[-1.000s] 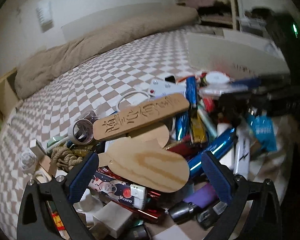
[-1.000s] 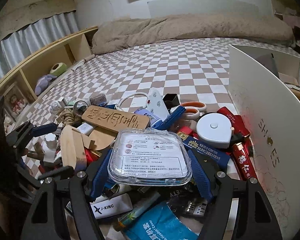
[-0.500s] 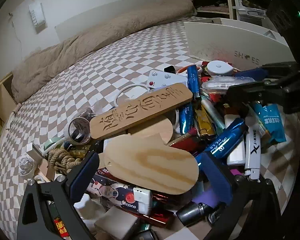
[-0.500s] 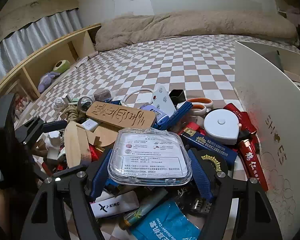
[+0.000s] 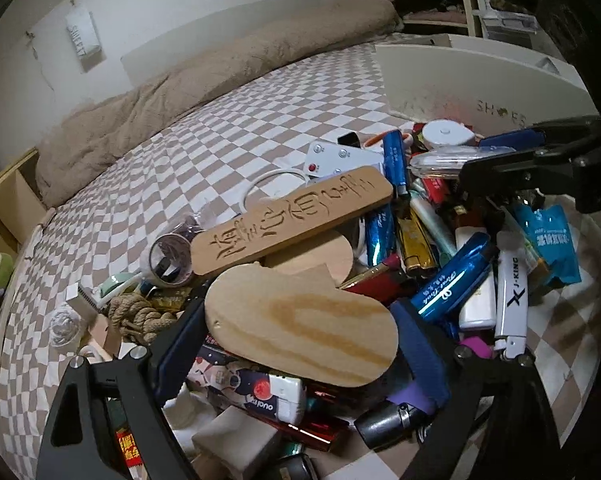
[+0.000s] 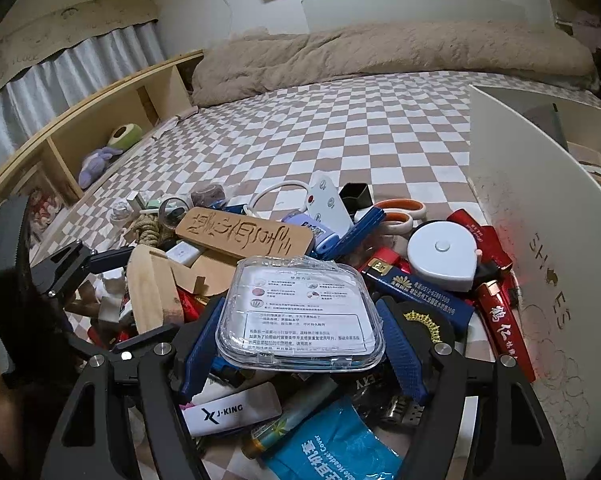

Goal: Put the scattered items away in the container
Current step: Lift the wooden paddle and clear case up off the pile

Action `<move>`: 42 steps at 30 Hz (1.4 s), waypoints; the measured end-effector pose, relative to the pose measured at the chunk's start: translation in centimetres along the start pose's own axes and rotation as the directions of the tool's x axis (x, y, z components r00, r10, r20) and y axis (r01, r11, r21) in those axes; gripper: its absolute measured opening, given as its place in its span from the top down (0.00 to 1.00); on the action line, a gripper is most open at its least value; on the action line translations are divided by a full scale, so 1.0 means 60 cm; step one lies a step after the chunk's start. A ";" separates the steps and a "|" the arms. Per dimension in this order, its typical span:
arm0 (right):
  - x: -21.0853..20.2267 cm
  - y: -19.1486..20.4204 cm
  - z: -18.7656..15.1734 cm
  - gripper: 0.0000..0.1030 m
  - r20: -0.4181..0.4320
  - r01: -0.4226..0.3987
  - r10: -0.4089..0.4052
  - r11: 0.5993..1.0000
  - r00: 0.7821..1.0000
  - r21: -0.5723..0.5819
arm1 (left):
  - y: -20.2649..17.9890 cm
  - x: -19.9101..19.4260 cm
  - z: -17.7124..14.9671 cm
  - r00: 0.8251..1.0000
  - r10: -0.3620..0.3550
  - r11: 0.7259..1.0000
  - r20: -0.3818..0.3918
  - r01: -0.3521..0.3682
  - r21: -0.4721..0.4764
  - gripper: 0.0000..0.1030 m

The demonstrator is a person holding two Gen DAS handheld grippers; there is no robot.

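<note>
I see a flat pine cutout (image 5: 300, 326) lying on a heap of lighters and packets on the checked bedspread, my left gripper (image 5: 300, 340) closing on its two edges. My right gripper (image 6: 300, 344) clamps a clear plastic case (image 6: 300, 316), beside the white container (image 6: 548, 264). I judge the thin wood could skid free and topple the carved plaque (image 5: 292, 220).

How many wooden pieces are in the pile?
3. The carved wooden plaque lies across the pile's far side; a plain wooden board sits beneath it; the rounded wooden board sits between the closing left gripper fingers. Others may be buried.
</note>
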State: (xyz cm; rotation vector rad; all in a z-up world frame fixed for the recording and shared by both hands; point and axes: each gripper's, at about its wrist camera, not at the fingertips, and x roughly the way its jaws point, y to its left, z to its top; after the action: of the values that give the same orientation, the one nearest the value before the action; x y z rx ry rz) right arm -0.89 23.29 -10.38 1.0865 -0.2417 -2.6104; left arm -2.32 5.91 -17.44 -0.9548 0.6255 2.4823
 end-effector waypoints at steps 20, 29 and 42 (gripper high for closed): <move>-0.037 0.011 0.018 0.27 0.080 0.013 -0.011 1.000 0.997 -0.022 | 0.026 -0.050 0.023 0.993 -0.062 0.949 0.096 0.088 -0.304 0.11; -0.083 0.009 0.037 0.27 0.167 0.016 -0.011 0.999 0.986 -0.033 | 0.031 -0.092 0.048 0.984 -0.027 0.928 0.179 0.091 -0.361 0.11; -0.148 0.012 0.059 0.27 0.276 -0.001 0.011 0.999 0.961 -0.036 | 0.023 -0.154 0.084 0.956 0.002 0.903 0.292 0.124 -0.412 0.11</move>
State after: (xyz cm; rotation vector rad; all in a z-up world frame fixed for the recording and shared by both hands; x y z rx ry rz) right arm 2.66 25.77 -1.87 0.7052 -0.2570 -2.7443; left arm 0.66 5.59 -7.25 -0.7150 -0.0515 2.6821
